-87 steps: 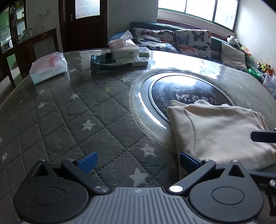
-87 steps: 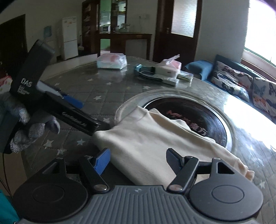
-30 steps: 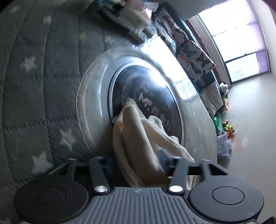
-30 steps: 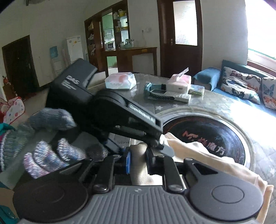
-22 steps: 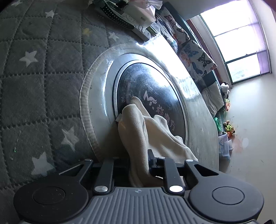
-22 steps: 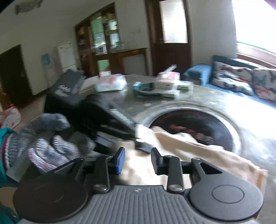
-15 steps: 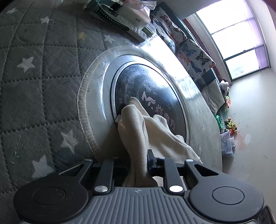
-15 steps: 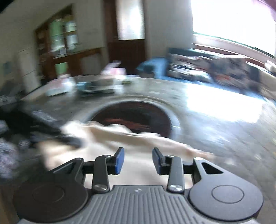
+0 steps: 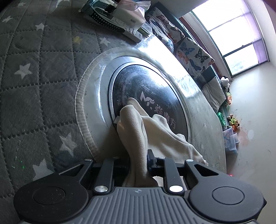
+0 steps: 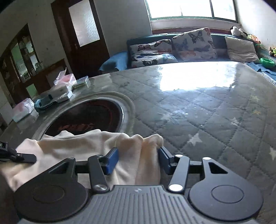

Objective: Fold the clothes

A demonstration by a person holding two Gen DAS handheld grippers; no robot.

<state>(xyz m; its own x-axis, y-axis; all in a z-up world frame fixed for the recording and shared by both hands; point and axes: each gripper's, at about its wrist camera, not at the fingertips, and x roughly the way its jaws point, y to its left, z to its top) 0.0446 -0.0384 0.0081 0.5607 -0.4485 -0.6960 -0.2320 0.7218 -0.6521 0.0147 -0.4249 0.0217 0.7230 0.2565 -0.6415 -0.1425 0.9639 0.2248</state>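
A cream garment (image 9: 138,131) lies partly on the dark round disc (image 9: 146,86) in the middle of the table. My left gripper (image 9: 138,160) is shut on one end of it, and the cloth stands up in a ridge between its fingers. In the right wrist view the garment (image 10: 77,148) stretches left to where the left gripper's finger (image 10: 17,156) shows at the frame edge. My right gripper (image 10: 138,159) is at the garment's other end. Its blue pads (image 10: 113,160) stand partly apart, and bunched cloth fills the gap between them.
The table has a grey quilted cover with stars (image 10: 207,120) under a glossy sheet. A tissue box (image 9: 127,13), a remote (image 9: 110,22) and a soft tissue pack (image 10: 24,108) sit at its far side. A sofa with butterfly cushions (image 10: 193,44) stands beyond.
My right gripper opened beside the left one, then swept right along the garment to its far end, jaws now wider. The left gripper closed on the cloth and stays shut.
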